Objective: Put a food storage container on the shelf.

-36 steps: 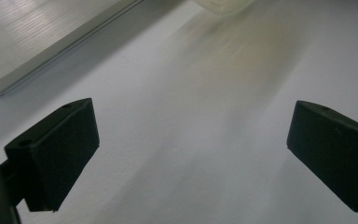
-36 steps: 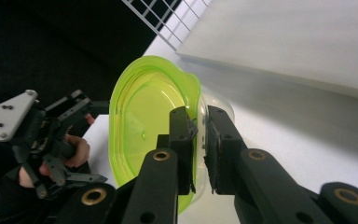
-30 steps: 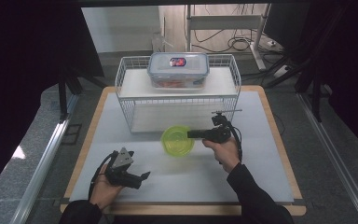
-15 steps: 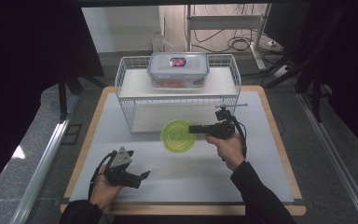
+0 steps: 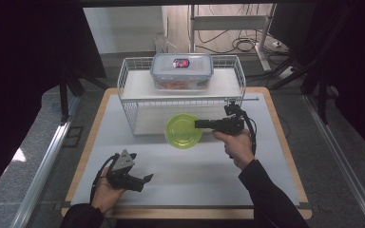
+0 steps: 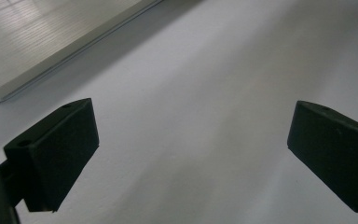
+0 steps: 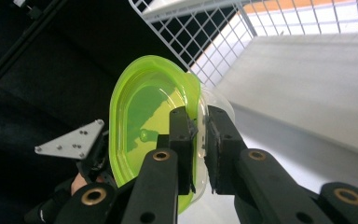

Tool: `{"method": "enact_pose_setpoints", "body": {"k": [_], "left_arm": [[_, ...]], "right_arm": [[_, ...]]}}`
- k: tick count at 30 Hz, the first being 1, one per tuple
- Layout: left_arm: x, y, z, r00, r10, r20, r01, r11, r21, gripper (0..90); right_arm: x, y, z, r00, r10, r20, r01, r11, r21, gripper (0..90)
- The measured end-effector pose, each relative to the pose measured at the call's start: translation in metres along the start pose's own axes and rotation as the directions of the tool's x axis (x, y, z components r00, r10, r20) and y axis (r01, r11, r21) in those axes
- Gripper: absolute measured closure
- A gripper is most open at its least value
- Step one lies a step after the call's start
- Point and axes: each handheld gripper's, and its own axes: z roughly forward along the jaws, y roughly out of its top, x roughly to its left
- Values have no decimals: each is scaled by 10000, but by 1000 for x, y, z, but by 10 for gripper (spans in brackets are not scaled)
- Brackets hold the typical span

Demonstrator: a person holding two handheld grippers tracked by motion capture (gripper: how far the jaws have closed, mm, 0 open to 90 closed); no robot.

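A translucent green plastic bowl (image 5: 184, 130) hangs just in front of the wire rack's lower shelf. My right gripper (image 5: 197, 124) is shut on its right rim. In the right gripper view the bowl (image 7: 144, 116) stands tilted on edge, its rim pinched at my gripper (image 7: 200, 123), with a clear plastic edge showing beside the green one. My left gripper (image 5: 146, 178) rests low at the front left of the white mat, open. In the left gripper view its jaws stand wide apart around my gripper's midpoint (image 6: 191, 154), with bare mat between them.
A white wire rack (image 5: 128, 102) stands at the back of the mat (image 5: 195, 180). On its top shelf sits a clear lidded food container (image 5: 182, 71). The wooden table edge (image 5: 285, 142) frames the mat. The other hand's grey plate (image 7: 70, 140) shows beyond the bowl.
My right gripper has carried the green bowl up and back toward the rack's lower shelf. The left gripper has stayed in place.
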Motion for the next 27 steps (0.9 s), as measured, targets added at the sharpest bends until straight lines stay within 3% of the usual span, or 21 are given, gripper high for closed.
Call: {"method": "enact_pose_setpoints", "body": {"k": [12, 27], "left_arm": [[-1, 0, 1, 10000, -89, 23, 89, 9999, -74, 18], [0, 0, 1, 10000, -70, 57, 70, 10000, -55, 19]], "right_arm": [[18, 29, -21, 9997, -88, -248, 73, 9983, -575, 821], [29, 65, -37, 9994, 74, -346, -115, 9928, -1192, 821]]}}
